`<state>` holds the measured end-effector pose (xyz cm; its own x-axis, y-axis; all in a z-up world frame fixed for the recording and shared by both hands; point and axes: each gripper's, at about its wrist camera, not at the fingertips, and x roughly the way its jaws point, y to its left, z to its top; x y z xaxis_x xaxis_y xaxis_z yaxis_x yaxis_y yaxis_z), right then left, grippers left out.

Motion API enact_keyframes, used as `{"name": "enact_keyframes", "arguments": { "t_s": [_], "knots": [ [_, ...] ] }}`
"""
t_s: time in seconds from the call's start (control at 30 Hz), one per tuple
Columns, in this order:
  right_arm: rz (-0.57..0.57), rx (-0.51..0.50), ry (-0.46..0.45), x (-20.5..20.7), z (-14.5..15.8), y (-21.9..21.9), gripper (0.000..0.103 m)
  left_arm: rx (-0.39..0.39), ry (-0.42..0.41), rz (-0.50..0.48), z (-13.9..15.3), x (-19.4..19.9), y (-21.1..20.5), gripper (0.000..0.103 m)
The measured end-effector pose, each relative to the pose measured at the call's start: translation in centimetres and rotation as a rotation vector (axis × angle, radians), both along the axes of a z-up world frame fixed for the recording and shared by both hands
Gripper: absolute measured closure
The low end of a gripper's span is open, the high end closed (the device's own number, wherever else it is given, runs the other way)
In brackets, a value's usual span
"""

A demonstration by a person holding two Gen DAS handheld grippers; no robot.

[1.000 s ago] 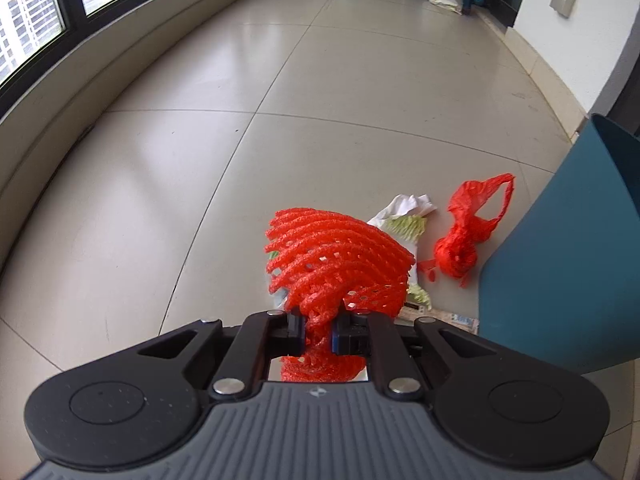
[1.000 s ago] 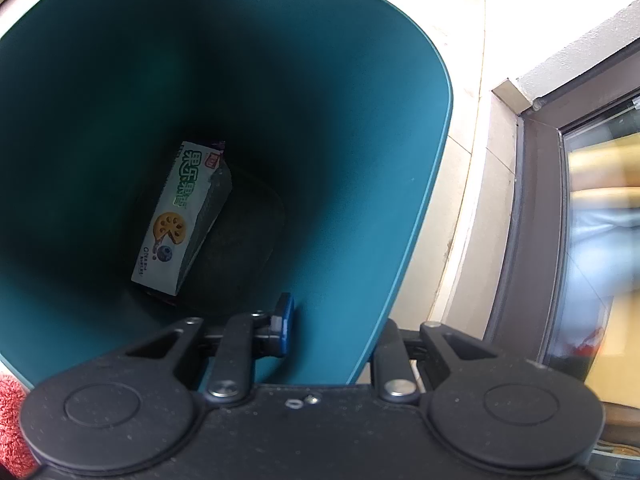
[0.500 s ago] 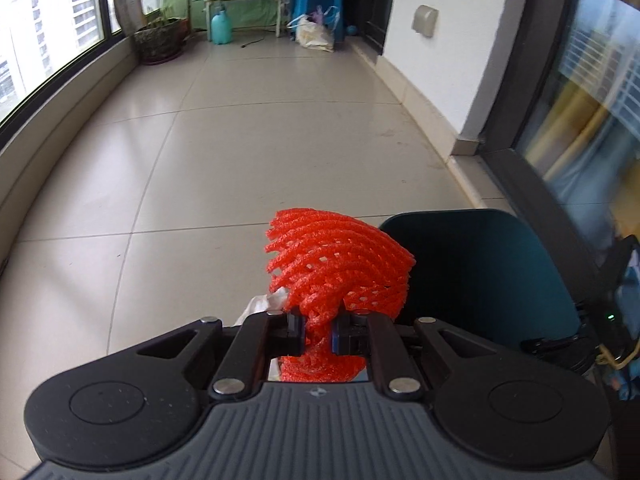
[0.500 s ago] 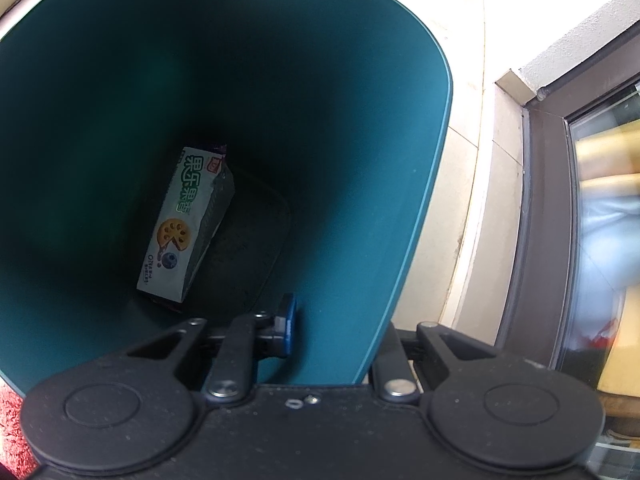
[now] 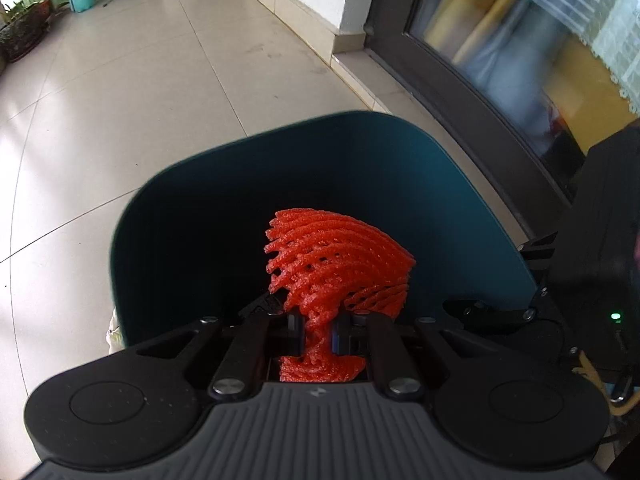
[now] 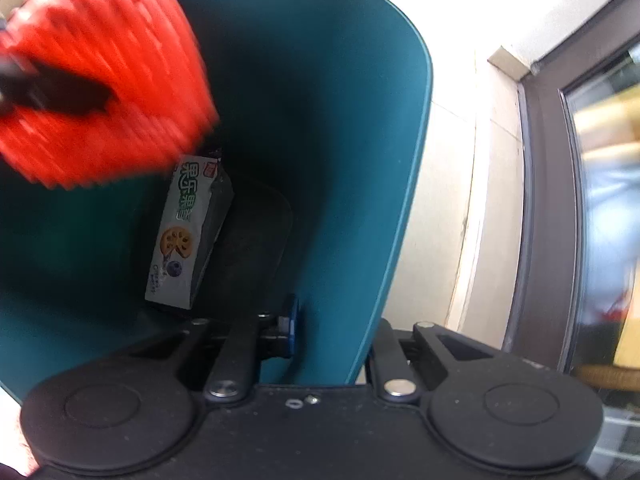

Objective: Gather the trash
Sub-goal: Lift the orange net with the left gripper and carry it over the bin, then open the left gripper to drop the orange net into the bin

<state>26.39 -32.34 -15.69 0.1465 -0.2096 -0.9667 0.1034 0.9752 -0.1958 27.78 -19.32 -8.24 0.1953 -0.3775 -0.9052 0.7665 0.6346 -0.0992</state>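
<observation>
The left tool [image 5: 316, 334] is pinching the red foam net [image 5: 340, 264] tight between its pads, holding it at the centre of the frame over the mouth of the teal bin [image 5: 208, 184]. The right tool [image 6: 332, 336] is closing on the bin's wall, one finger inside and one outside. A biscuit box [image 6: 186, 236] is lying at the bottom. Judging from this, the net should be well inside the rim before the pads part, while the right tool is steadying the bin.

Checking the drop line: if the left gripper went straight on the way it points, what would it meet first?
Probably the dark inside of the teal bin. The left gripper, shut on the red foam net, points down into its open mouth; depth is unclear, and the biscuit box lies at the bottom.
</observation>
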Motion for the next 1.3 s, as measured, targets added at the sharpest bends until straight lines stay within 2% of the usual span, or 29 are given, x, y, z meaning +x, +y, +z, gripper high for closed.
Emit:
{"name": "enact_keyframes", "arguments": {
  "t_s": [0.23, 0.5, 0.63, 0.7, 0.8, 0.87, 0.9, 1.1, 1.17, 1.3],
  "knots": [
    [-0.134, 0.081, -0.019, -0.1, 1.6, -1.1, 0.097, 0.087, 0.05, -0.082, -3.5, 0.1, -2.5, 0.093],
    [-0.262, 0.119, -0.018, 1.0, 2.8, -2.9, 0.1, 0.102, 0.101, -0.145, -4.7, 0.7, -2.9, 0.092],
    [-0.264, 0.127, -0.006, 2.3, 3.4, -4.4, 0.101, 0.114, 0.135, -0.12, -5.6, 1.3, -3.1, 0.089],
    [-0.261, 0.131, -0.021, 2.8, 3.7, -5.2, 0.102, 0.099, 0.149, -0.105, -5.9, 1.8, -3.3, 0.084],
    [-0.218, 0.124, -0.054, 4.0, 4.4, -5.9, 0.102, 0.081, 0.178, -0.082, -6.0, 2.3, -3.8, 0.063],
    [-0.203, 0.131, -0.062, 5.1, 4.9, -6.6, 0.102, 0.06, 0.168, -0.066, -5.7, 2.3, -4.0, 0.028],
    [-0.199, 0.134, -0.06, 5.6, 5.0, -7.0, 0.102, 0.046, 0.167, -0.061, -5.5, 2.4, -4.1, 0.025],
    [-0.174, 0.136, -0.071, 8.0, 5.7, -8.9, 0.1, 0.02, 0.187, 0.005, -5.4, 4.0, -4.4, 0.025],
    [-0.193, 0.138, -0.085, 8.4, 5.7, -9.7, 0.098, 0.002, 0.192, 0.005, -4.9, 4.2, -4.4, 0.025],
    [-0.234, 0.157, -0.098, 9.2, 5.5, -10.9, 0.097, -0.027, 0.154, -0.009, -3.3, 3.8, -4.1, 0.025]
  ]
}}
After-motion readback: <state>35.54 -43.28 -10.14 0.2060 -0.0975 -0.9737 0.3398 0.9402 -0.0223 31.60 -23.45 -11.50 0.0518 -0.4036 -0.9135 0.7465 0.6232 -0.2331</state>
